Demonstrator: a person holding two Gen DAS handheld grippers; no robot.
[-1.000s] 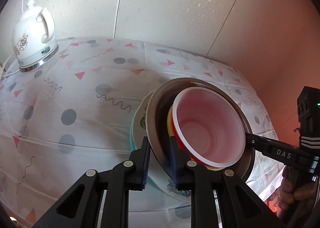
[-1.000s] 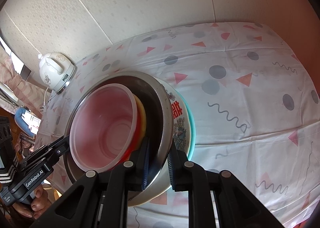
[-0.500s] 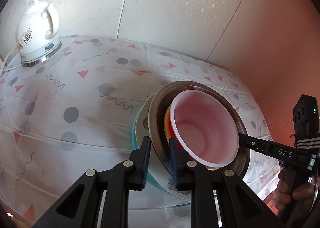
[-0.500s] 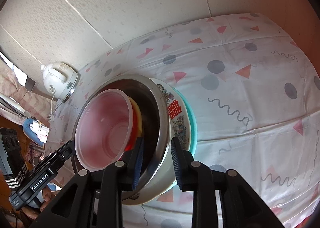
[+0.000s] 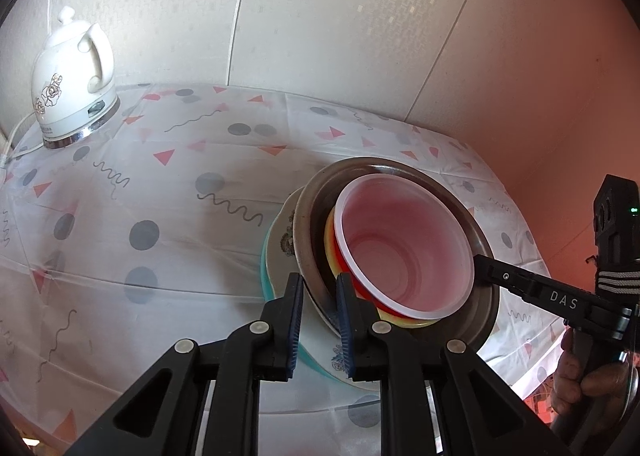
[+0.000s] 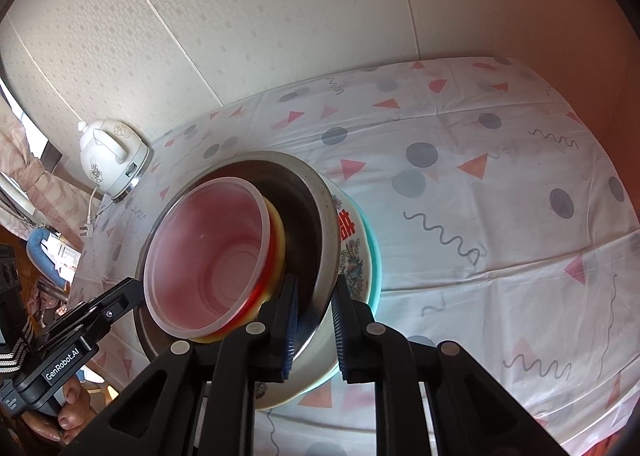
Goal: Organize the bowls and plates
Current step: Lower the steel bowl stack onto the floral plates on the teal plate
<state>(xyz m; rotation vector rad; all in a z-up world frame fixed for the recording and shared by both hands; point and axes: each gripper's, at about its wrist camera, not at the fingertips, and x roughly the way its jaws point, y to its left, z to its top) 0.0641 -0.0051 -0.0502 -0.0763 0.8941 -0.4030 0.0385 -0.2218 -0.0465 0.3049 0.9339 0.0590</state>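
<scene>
Far left of the stack stands a white kettle (image 5: 74, 78) on the tablecloth (image 5: 168, 216). Our left gripper (image 5: 319, 298) pinches the steel bowl (image 5: 310, 224) on its left rim; the pink tub (image 5: 404, 252) nests inside, above patterned plates (image 6: 352, 252). Our right gripper (image 6: 314, 306), jaws just closing, clamps the opposite rim.

metal bowl (image 5: 486, 292): dull brushed steel
cup (image 5: 404, 248): translucent plastic, smooth
patterned plate (image 6: 352, 256): glazed ceramic, glossy
tablecloth (image 5: 160, 216): thin printed plastic, creased, slight sheen
kettle (image 5: 72, 76): glossy white ceramic, chrome base
wall (image 5: 320, 16): matt textured paper
</scene>
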